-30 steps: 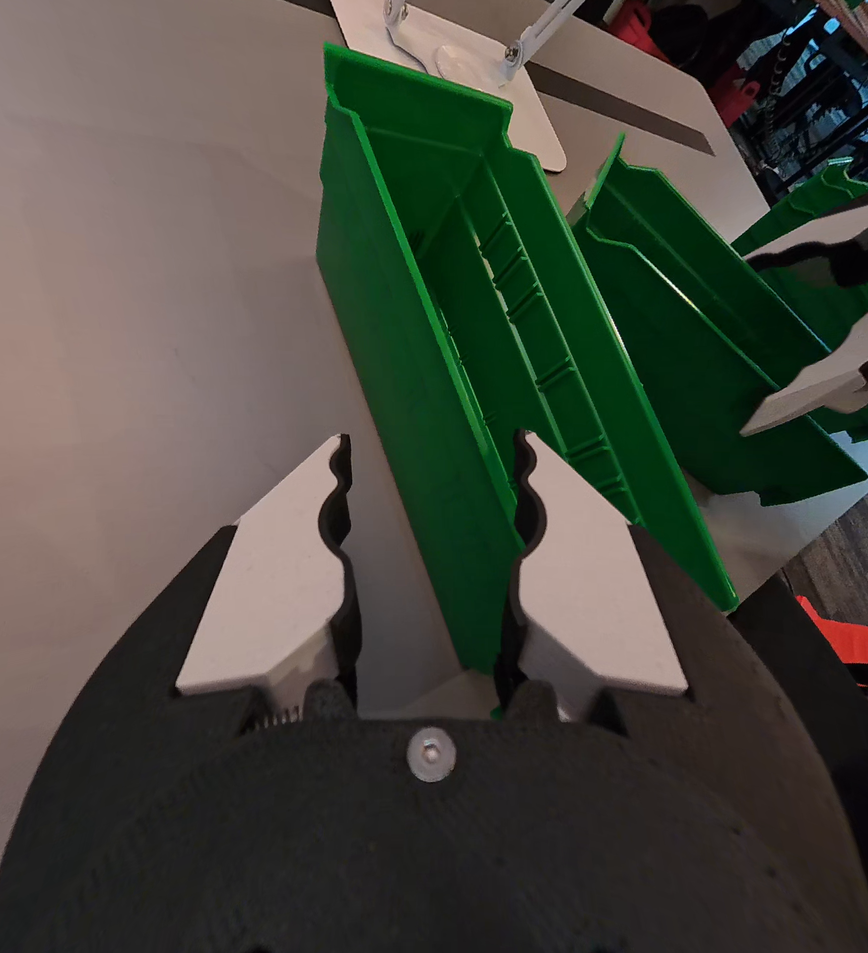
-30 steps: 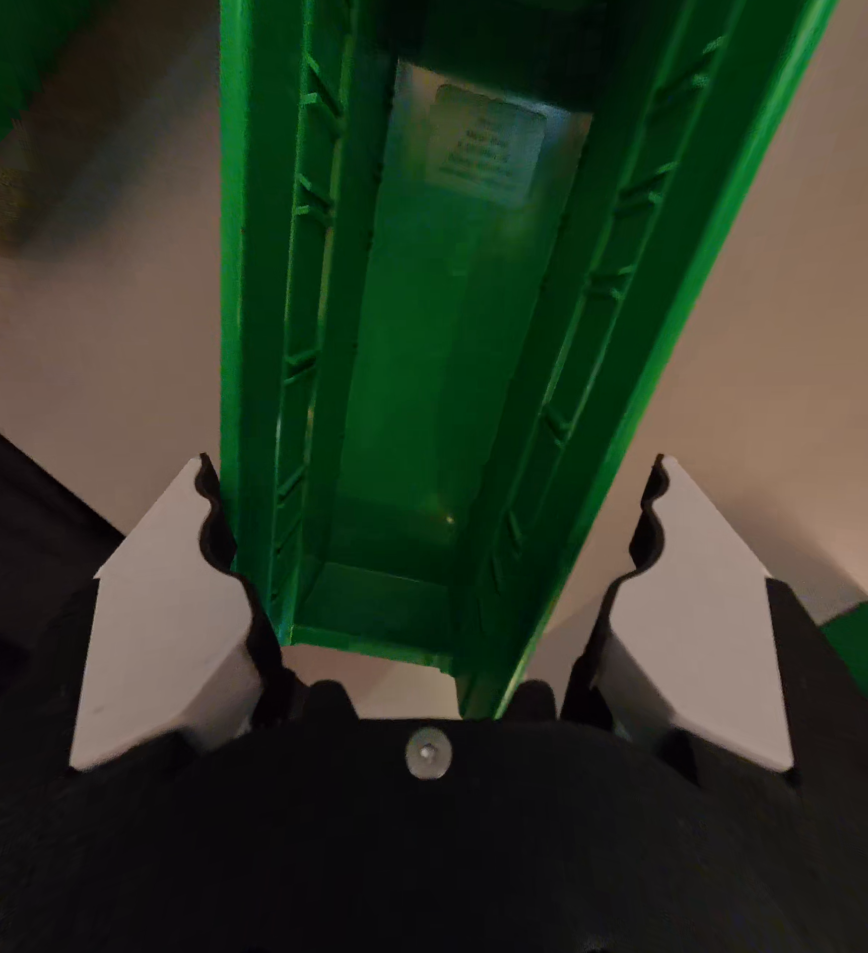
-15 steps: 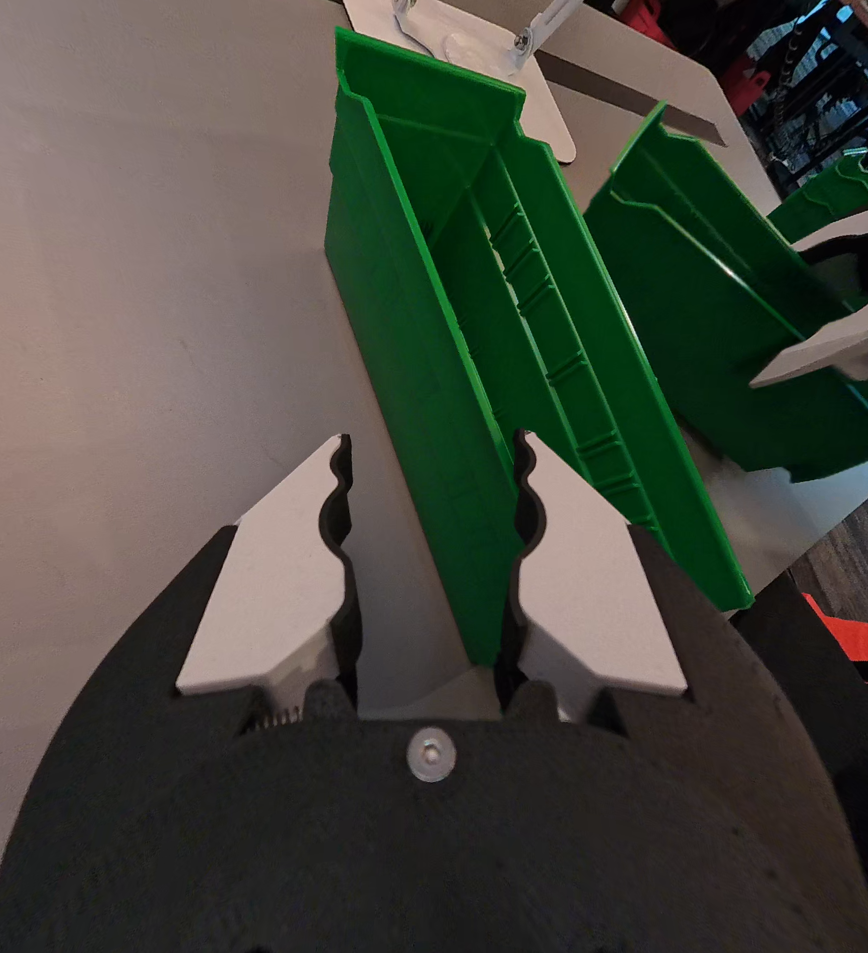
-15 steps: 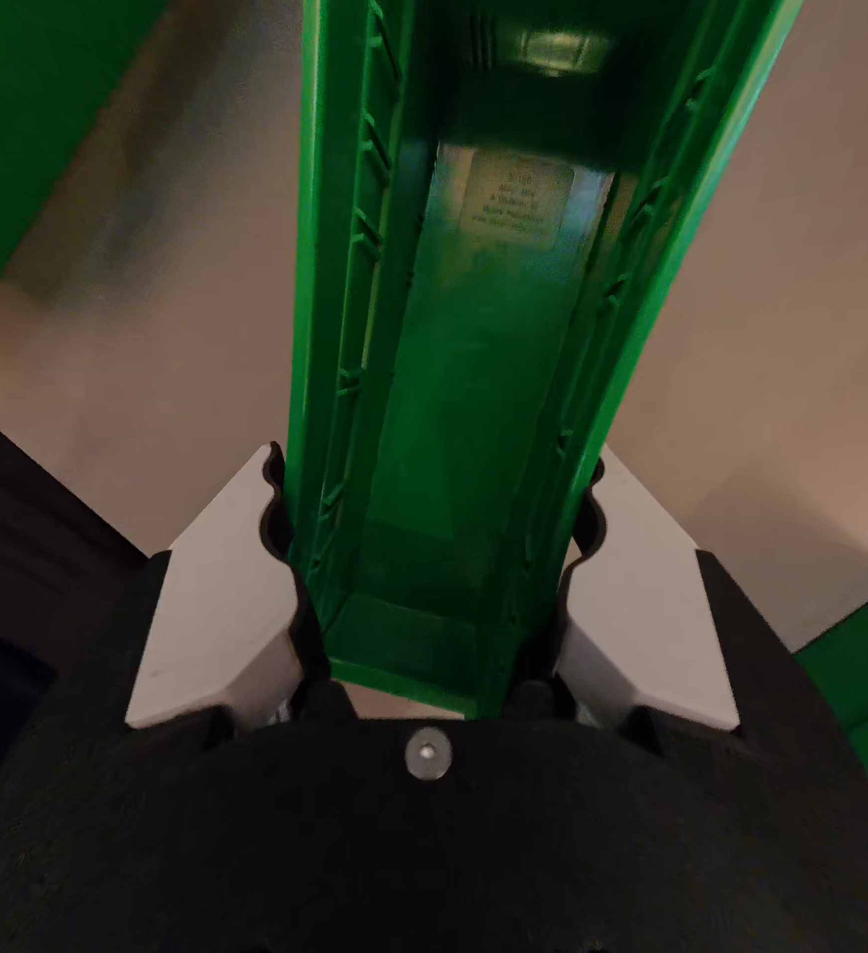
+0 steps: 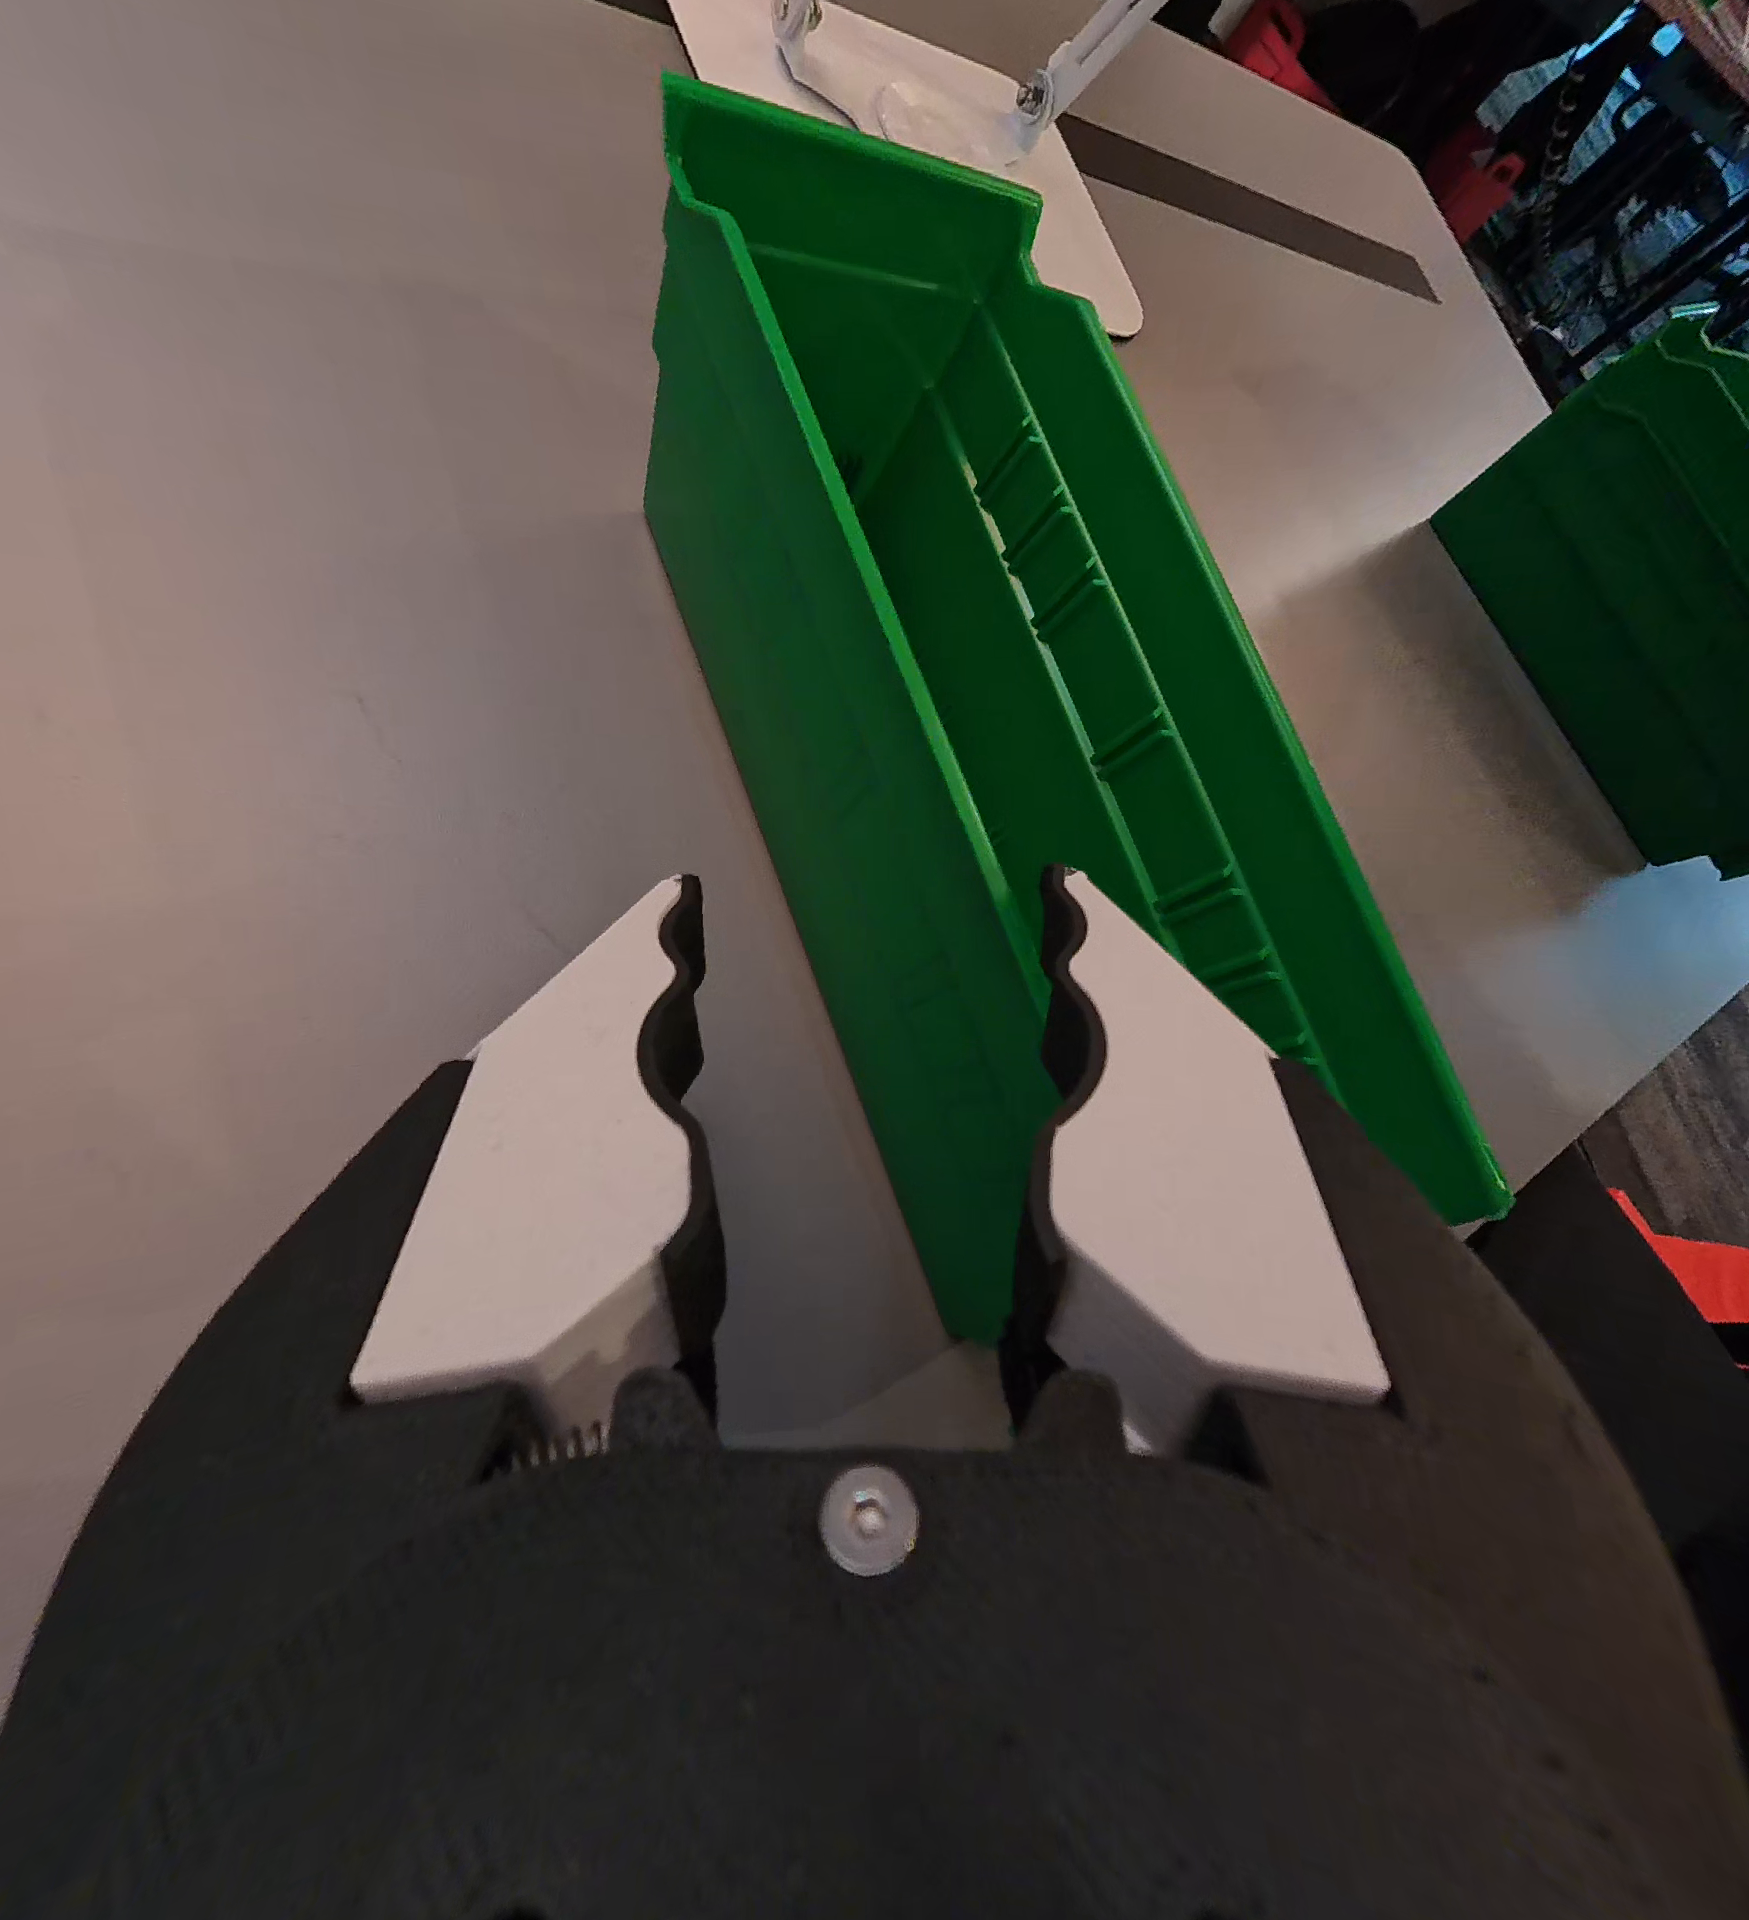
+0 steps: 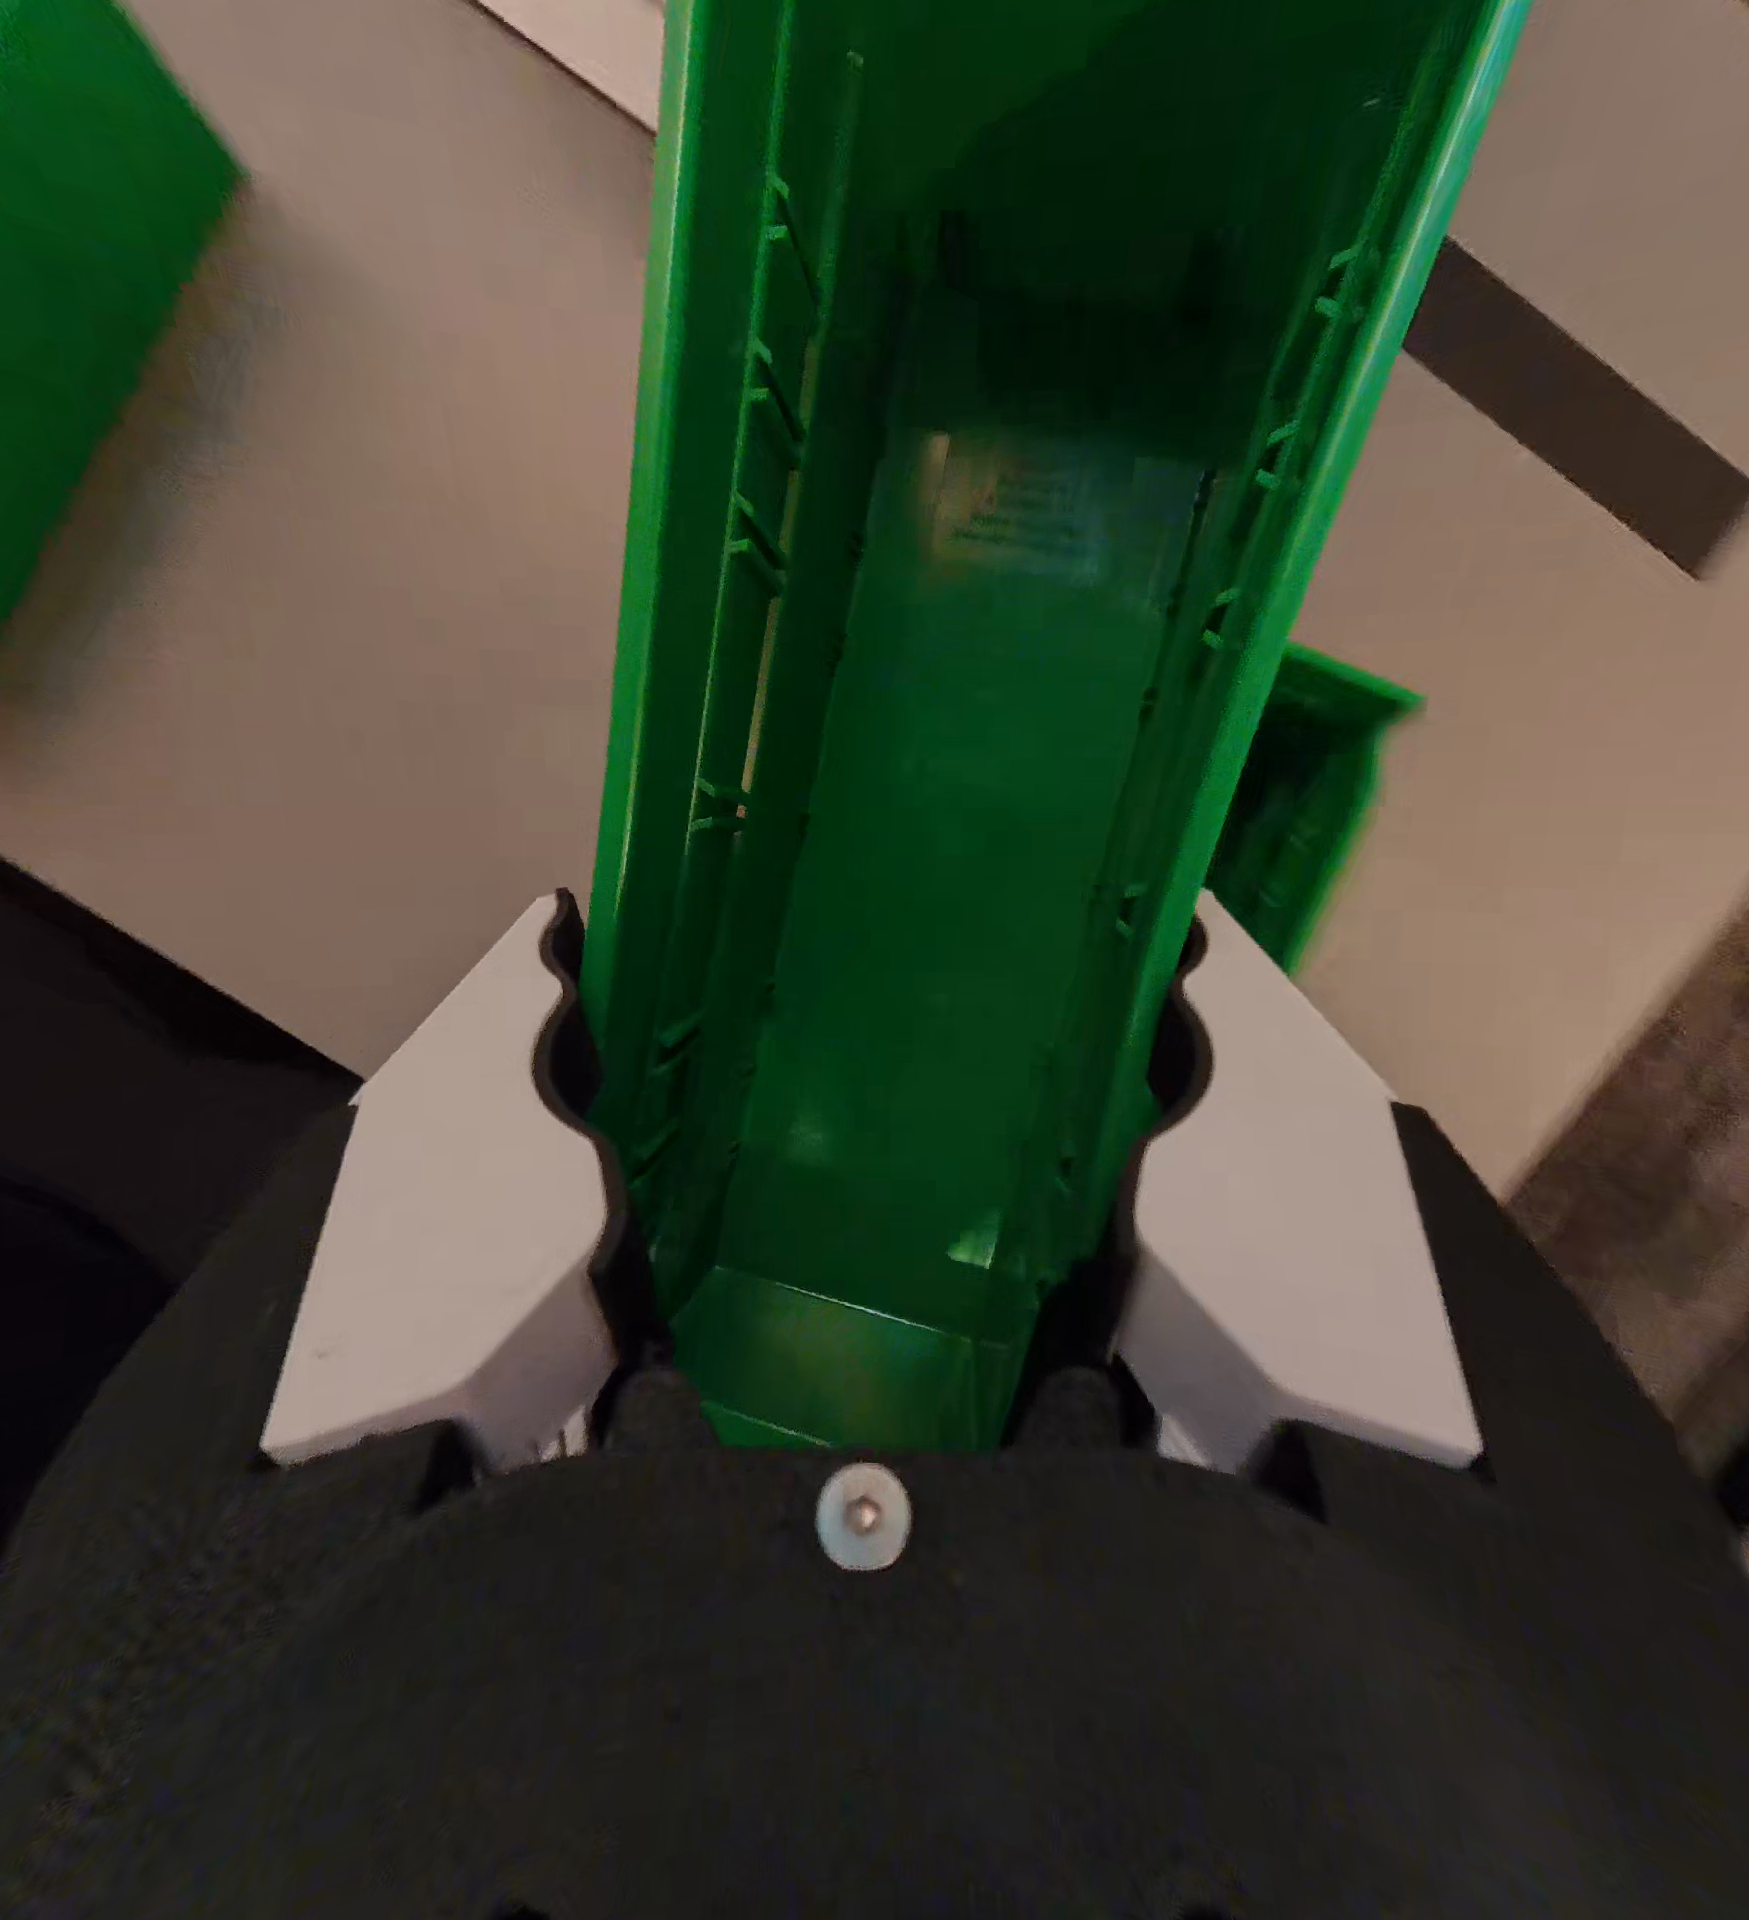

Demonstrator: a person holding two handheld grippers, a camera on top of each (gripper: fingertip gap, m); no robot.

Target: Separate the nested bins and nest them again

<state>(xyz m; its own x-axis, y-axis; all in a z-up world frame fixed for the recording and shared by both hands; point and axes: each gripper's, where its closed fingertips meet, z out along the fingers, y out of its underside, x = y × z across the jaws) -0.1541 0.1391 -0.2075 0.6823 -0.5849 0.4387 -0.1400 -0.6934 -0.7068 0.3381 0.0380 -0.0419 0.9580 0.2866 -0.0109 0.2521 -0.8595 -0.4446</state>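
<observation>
A long green bin lies on the grey table in the left wrist view. My left gripper is open and straddles the bin's near left wall. Its right finger is inside the bin against the wall, and its left finger stands apart outside. My right gripper is shut on the near end of a second green bin, one finger on each side wall, and holds it above the table. That bin also shows at the right of the left wrist view, raised off the table.
A white base plate with metal brackets lies just beyond the first bin, with a dark strip on the table behind it. The right wrist view shows two other green bins, blurred at upper left and at right. The table's edge and floor are at right.
My right gripper closed from wide open onto the second bin's end and lifted it. In the left wrist view that bin moved up and to the right. The left gripper stayed in place.
</observation>
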